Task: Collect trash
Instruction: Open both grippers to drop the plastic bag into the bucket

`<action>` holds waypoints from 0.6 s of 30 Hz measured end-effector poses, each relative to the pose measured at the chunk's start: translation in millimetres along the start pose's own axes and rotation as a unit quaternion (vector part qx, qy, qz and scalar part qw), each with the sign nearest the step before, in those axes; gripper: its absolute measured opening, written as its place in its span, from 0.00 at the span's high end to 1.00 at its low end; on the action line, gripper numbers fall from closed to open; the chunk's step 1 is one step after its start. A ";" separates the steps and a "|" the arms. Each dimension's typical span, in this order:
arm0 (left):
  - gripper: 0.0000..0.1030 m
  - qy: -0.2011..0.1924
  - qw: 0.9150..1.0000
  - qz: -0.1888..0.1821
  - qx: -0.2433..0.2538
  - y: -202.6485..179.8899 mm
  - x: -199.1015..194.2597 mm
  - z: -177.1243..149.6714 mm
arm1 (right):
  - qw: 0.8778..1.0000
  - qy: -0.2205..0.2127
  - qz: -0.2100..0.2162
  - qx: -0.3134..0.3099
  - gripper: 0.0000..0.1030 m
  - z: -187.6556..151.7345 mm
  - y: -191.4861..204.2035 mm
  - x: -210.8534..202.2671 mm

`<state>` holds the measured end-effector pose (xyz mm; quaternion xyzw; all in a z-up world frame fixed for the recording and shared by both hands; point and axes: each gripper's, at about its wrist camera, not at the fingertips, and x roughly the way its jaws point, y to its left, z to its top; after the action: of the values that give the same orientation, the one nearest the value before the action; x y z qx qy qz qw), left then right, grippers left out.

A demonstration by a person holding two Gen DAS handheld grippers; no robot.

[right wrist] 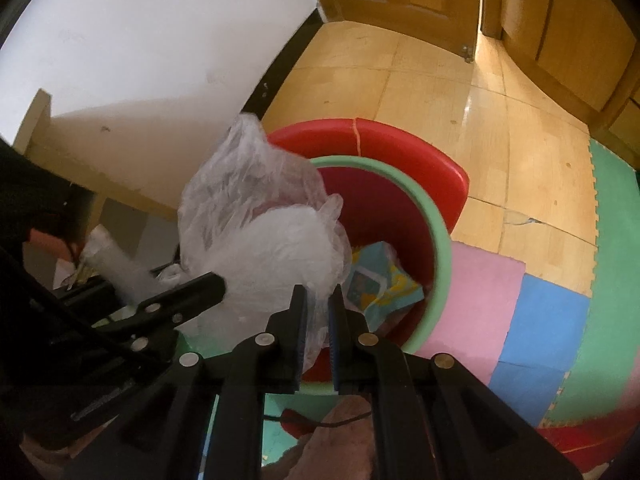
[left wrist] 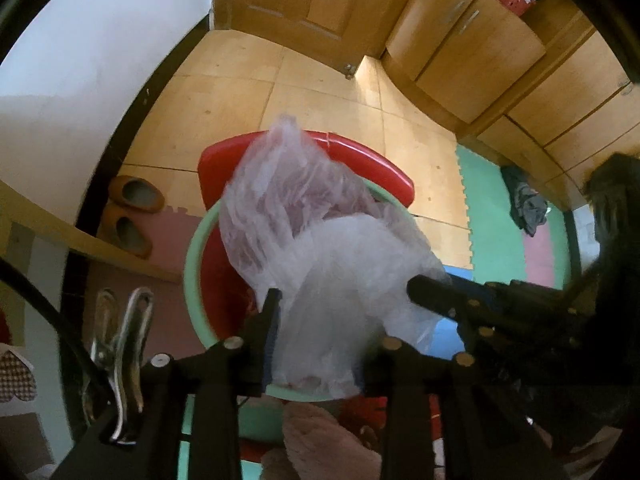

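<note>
Both tongs are pinching the same crumpled clear plastic bag (right wrist: 256,216): the right gripper (right wrist: 318,304) is nearly closed on a fold, the left gripper (left wrist: 316,320) wider around the bulk. It's hanging right over the red bin (right wrist: 440,178) with the green rim. Honestly that film looks slippery, so it could slide out or billow past the rim onto the foam mats (right wrist: 540,320).

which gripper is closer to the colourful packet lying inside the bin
Right. The right gripper pinches the clear plastic bag just beside the packet in the red bin. The left gripper grips the bag's far side, farther from it.
</note>
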<state>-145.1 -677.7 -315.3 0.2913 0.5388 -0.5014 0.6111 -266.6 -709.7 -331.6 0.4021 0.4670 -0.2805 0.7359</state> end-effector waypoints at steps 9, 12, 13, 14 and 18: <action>0.50 0.010 1.000 0.010 -0.001 2.3 2.0 -0.5 | 1.000 -0.009 -0.019 0.002 0.82 5.5 -8.6 -2.0; 0.50 0.008 1.000 0.014 -0.007 5.7 -2.8 -3.0 | 1.000 -0.010 -0.018 -0.001 0.82 6.1 -8.1 -3.7; 0.50 0.007 1.000 0.014 -0.009 6.7 -5.1 -3.7 | 1.000 -0.011 -0.017 -0.003 0.82 6.2 -7.2 -5.0; 0.50 0.006 1.000 0.014 -0.011 7.8 -6.4 -4.4 | 1.000 -0.012 -0.017 -0.005 0.82 6.1 -5.7 -6.2; 0.50 0.002 1.000 0.015 -0.019 10.3 -14.4 -4.8 | 1.000 -0.017 -0.015 -0.013 0.81 5.4 0.1 -11.7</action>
<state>-136.1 -665.7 -304.7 0.2890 0.5451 -0.4813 0.6227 -268.8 -713.8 -319.5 0.3809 0.4645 -0.2926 0.7441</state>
